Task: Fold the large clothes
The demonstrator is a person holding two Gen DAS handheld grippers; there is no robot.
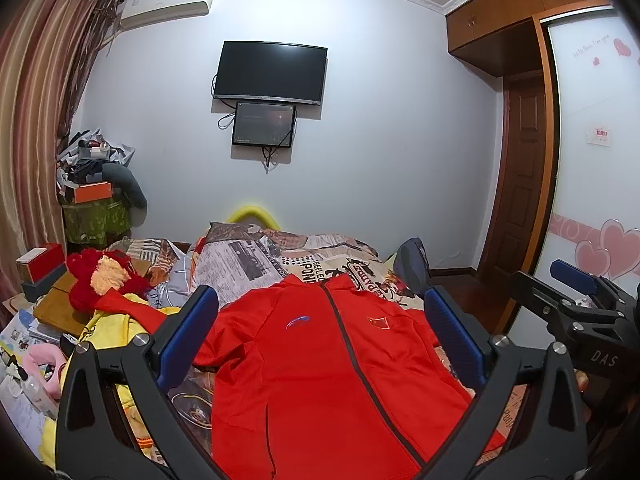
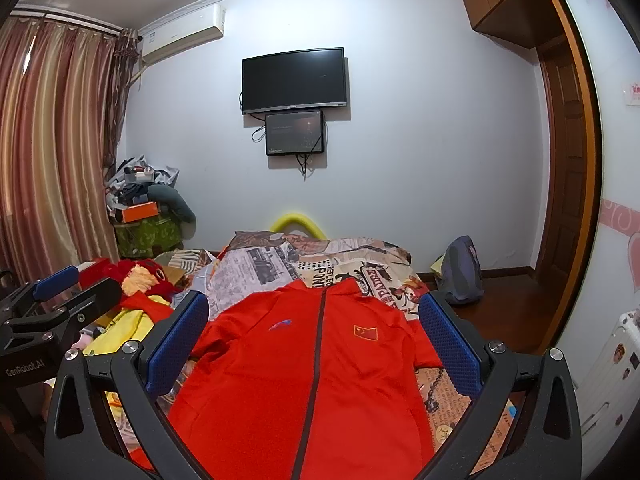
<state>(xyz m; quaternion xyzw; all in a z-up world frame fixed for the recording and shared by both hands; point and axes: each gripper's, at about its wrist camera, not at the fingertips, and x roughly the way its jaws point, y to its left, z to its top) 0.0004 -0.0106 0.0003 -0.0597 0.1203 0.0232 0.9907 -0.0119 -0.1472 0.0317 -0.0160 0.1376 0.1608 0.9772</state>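
A red zip jacket lies spread front-up on the bed, collar towards the far wall, with a dark zip, a small logo and a flag patch; it also shows in the right wrist view. My left gripper is open and empty, held above the jacket's chest. My right gripper is open and empty above the same jacket. The right gripper shows at the right edge of the left wrist view, and the left gripper shows at the left edge of the right wrist view.
The bed carries a newspaper-print quilt. Left of the jacket lie a yellow garment, a red plush toy and boxes. A backpack sits on the floor by the wooden door. A TV hangs on the far wall.
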